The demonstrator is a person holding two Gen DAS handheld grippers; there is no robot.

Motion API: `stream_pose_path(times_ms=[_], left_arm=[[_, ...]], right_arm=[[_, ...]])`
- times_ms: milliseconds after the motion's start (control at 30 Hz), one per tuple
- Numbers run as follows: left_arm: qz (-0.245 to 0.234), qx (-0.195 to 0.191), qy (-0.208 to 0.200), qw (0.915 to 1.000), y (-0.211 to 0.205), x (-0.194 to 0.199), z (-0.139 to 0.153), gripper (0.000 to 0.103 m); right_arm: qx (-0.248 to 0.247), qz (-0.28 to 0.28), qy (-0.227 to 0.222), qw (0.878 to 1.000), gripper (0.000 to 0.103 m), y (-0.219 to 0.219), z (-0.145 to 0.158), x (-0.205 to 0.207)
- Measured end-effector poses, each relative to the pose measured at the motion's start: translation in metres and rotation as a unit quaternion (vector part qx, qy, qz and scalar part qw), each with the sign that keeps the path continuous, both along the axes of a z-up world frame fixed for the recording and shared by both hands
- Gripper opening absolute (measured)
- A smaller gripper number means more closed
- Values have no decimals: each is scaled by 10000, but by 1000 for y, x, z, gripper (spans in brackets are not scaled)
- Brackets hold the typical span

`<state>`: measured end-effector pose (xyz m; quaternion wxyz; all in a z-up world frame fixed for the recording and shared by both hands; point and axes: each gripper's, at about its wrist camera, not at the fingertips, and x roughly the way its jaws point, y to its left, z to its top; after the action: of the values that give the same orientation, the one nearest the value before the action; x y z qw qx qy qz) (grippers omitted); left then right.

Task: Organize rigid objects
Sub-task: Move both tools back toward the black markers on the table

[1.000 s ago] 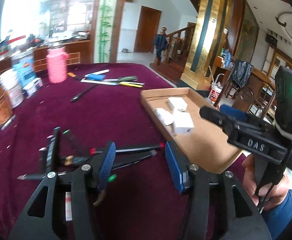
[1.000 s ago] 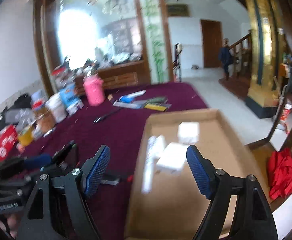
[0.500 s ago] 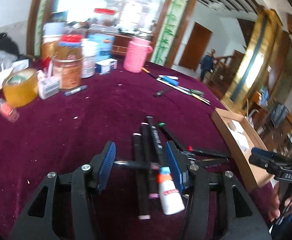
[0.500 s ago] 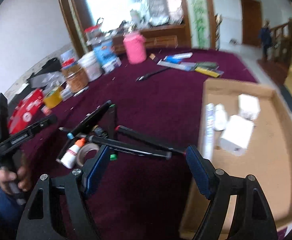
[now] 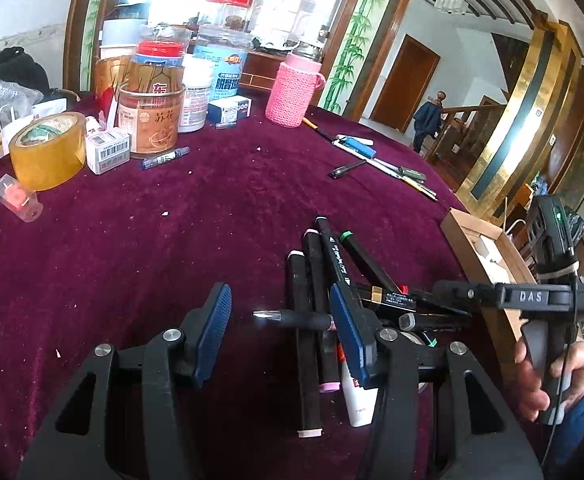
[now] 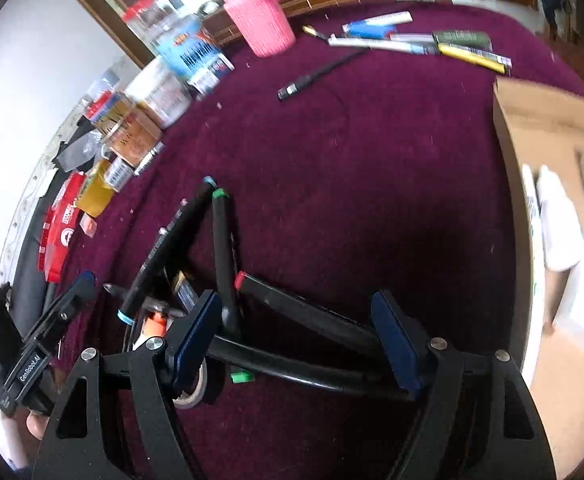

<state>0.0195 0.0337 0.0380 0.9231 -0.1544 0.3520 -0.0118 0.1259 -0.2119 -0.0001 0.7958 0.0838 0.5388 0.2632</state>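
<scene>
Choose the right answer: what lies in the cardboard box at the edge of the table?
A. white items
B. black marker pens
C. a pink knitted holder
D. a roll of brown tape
A: the cardboard box holds only white items, while the black markers lie outside it on the purple cloth.

Markers (image 5: 320,280) lie piled left of box (image 5: 458,226).
</scene>
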Motion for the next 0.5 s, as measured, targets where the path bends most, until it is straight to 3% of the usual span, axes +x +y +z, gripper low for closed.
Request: stream_pose_path(times_ms=[133,267,367,500], left_arm=[[-21,20,15,10000,-1,1,0,50],[-21,-1,23,10000,-1,0,0,50],[-19,-1,34,10000,-1,0,0,50],[26,-29,47,10000,2,1,0,50]], right_arm=[[306,222,241,9990,73,-3,-2,-24],[697,848,534,9925,73,12,-4,-63],[689,905,305,9930,72,13,2,-77],[287,551,74,9980,48,2,2,-76]])
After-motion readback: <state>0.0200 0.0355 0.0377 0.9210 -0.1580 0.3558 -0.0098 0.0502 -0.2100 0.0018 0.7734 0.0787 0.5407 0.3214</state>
